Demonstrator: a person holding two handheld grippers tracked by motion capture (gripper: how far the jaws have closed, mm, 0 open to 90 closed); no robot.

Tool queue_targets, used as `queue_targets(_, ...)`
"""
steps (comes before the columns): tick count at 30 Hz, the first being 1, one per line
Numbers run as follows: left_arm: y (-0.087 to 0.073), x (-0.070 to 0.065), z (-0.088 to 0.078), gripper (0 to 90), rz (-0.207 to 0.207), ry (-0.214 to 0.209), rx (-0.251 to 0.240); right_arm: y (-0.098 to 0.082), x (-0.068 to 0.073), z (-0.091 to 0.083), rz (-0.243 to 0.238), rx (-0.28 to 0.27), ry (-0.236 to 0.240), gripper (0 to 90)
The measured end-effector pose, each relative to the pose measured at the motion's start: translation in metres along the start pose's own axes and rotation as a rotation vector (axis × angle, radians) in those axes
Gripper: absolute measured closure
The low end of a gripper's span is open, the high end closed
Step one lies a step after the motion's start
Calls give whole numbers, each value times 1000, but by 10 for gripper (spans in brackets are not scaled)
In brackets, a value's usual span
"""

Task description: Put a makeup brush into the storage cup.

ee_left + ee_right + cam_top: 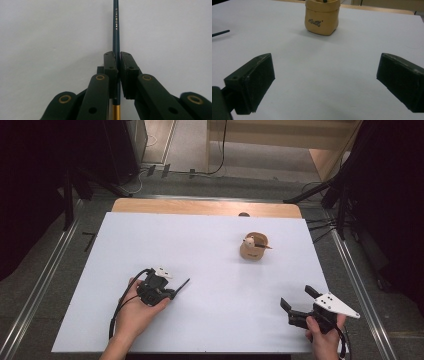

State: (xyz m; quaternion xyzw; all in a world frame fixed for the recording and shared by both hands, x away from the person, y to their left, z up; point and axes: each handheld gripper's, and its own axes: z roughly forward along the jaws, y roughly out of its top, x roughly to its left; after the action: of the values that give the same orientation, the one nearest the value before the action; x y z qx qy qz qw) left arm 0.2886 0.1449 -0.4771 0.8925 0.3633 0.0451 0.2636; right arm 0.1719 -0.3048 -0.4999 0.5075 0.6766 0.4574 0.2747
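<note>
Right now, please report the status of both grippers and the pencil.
Left gripper shut on dark pencil. Right gripper open, holding nothing. Tan holder stands apart, far side. Nothing between.

pencils: 1 (116, 30) | tan pots: 1 (254, 247) | grippers: 2 | white boards: 1 (200, 250)

1. a white sheet (200, 270) covers most of the table, and a strip of bare wood (200, 207) shows along the far edge.
2. the floor (45, 255) around it is grey, with metal rails (37, 285) running down both sides of the table.
3. black cables (220, 150) trail across the floor behind the table.
4. dark stands (67, 195) flank the far corners, and both sides of the room lie in shadow.
5. pale wooden furniture (300, 135) stands at the back.
</note>
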Motion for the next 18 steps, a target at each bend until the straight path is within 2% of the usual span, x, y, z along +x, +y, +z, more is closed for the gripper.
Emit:
queue_targets(3,0,0,-4,847,-9,-33,-74,5,6,0,2,-2,-9,28)
queue_targets(6,0,0,-7,848,-16,-73,-137,11,13,1,2,-19,4,34)
queue_targets(11,-2,3,-15,848,-35,-111,-232,21,26,6,6,-24,2,48)
queue_targets(18,-3,7,-22,848,-49,-121,-320,45,42,24,27,-30,-17,65)
